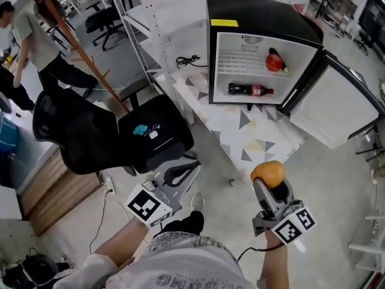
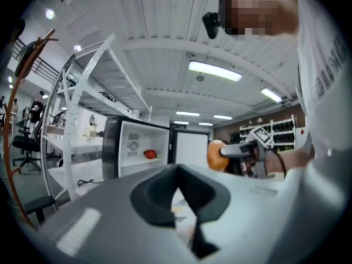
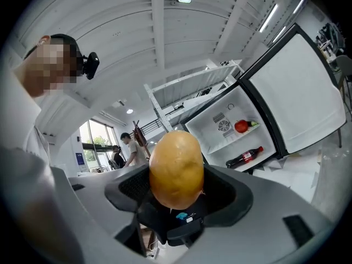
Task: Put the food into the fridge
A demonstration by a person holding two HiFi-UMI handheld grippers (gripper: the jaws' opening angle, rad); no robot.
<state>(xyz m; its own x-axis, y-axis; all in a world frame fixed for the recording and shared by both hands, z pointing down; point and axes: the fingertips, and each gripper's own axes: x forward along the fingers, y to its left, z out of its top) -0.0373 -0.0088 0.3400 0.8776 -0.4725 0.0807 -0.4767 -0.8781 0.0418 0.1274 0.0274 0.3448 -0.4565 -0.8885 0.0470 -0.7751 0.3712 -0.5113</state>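
One potato (image 3: 176,169), one tomato (image 1: 274,62), one bottle (image 1: 250,90)

orange-yellow food (image 3: 176,169), black fridge (image 1: 258,11) with white inside, red fruit (image 1: 274,62).

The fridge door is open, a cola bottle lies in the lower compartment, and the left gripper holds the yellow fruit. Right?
Not quite. The right gripper holds the yellow fruit, not the left gripper, as the right gripper view shows. The fridge door is open and the cola bottle lies in the lower compartment.
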